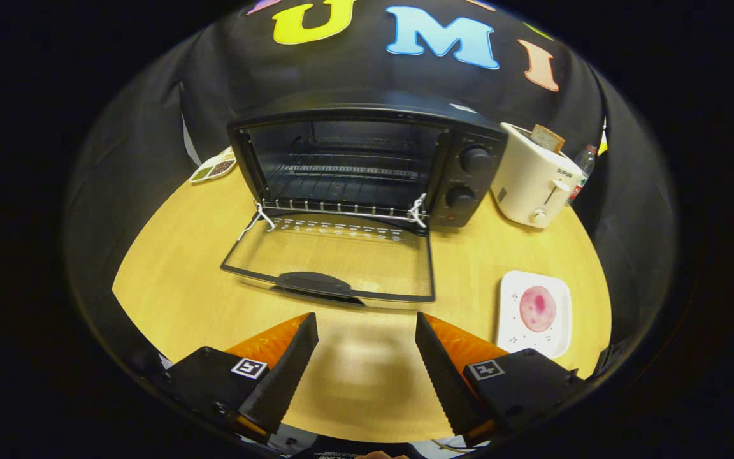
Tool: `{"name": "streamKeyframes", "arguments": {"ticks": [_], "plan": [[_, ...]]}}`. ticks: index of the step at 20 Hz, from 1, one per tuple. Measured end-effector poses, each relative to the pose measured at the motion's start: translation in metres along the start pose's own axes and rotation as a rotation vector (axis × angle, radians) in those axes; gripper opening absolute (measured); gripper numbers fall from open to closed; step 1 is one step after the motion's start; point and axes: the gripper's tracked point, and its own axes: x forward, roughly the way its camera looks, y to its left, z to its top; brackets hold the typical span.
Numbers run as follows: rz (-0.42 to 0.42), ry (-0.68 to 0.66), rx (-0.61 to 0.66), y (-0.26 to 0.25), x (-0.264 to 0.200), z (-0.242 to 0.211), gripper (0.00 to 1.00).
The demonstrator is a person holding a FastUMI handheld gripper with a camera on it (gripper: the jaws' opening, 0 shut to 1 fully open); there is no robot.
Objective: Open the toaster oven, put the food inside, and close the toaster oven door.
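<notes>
Oven [367, 162] at 12 o'clock, door [332, 258] dropped flat on table [169, 255].
Gripper [367, 341] fingers spread wide, holding nothing; food [538, 308] lies on plate [536, 341] at 2 o'clock, just beyond the right finger.

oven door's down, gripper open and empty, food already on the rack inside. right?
Not quite. The gripper view shows the food on the white plate on the table, right of the door. The oven rack is bare. The gripper is open, empty.

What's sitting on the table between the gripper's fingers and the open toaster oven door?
Nothing: in the gripper view, bare table separates the open gripper from the lowered oven door.
</notes>
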Motion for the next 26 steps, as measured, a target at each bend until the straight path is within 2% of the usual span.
{"name": "streamKeyframes", "arguments": {"ticks": [7,12,15,21,26], "plan": [[-0.113,-0.002,0.054,-0.118,-0.031,-0.005,0.98],[-0.132,0.028,0.107,-0.183,-0.024,-0.01,0.98],[-0.111,0.065,0.111,-0.216,-0.012,-0.016,0.99],[-0.006,0.164,0.159,-0.258,0.017,-0.028,0.98],[0.055,0.319,0.228,-0.279,0.039,-0.056,0.97]]}}
